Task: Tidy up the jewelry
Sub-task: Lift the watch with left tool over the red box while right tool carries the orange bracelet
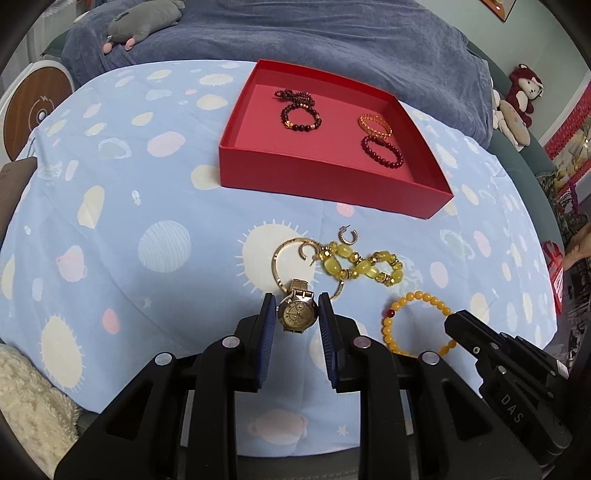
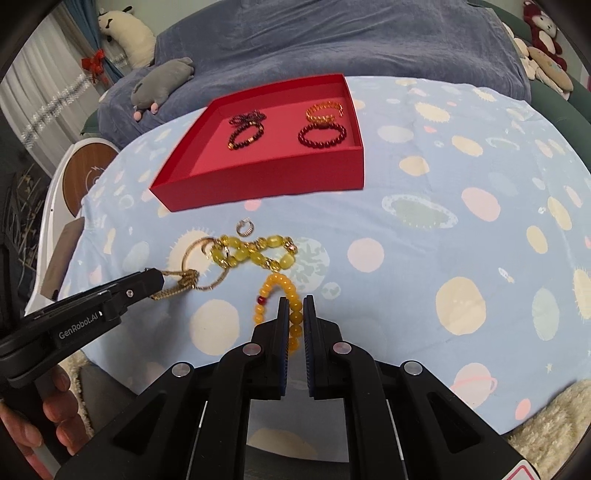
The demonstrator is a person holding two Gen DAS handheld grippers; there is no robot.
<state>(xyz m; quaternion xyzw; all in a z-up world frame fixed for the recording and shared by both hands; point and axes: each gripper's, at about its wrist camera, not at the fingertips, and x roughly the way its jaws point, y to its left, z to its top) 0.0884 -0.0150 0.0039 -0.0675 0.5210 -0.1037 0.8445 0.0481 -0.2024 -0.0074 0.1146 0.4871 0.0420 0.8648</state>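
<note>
My left gripper (image 1: pixel 297 308) is shut on a gold wristwatch (image 1: pixel 297 314), its pads against the case; its band (image 2: pixel 175 286) shows in the right wrist view. My right gripper (image 2: pixel 295 306) is shut on an orange bead bracelet (image 2: pixel 286 295), which also shows in the left wrist view (image 1: pixel 415 297). On the cloth lie a yellow bead bracelet twisted in a figure eight (image 1: pixel 364 264) (image 2: pixel 255 253), a gold bangle (image 1: pixel 279 258) and small hoop earrings (image 1: pixel 347 236) (image 2: pixel 244 226). The red tray (image 1: pixel 325 181) (image 2: pixel 266 177) holds several bracelets, dark, orange and red.
The table wears a light blue cloth with planet prints (image 1: pixel 129 221) (image 2: pixel 461 221). A blue blanket (image 1: pixel 332 33) with a grey plush toy (image 2: pixel 162 83) lies behind. Fluffy white fabric (image 1: pixel 29 398) sits at the near edge.
</note>
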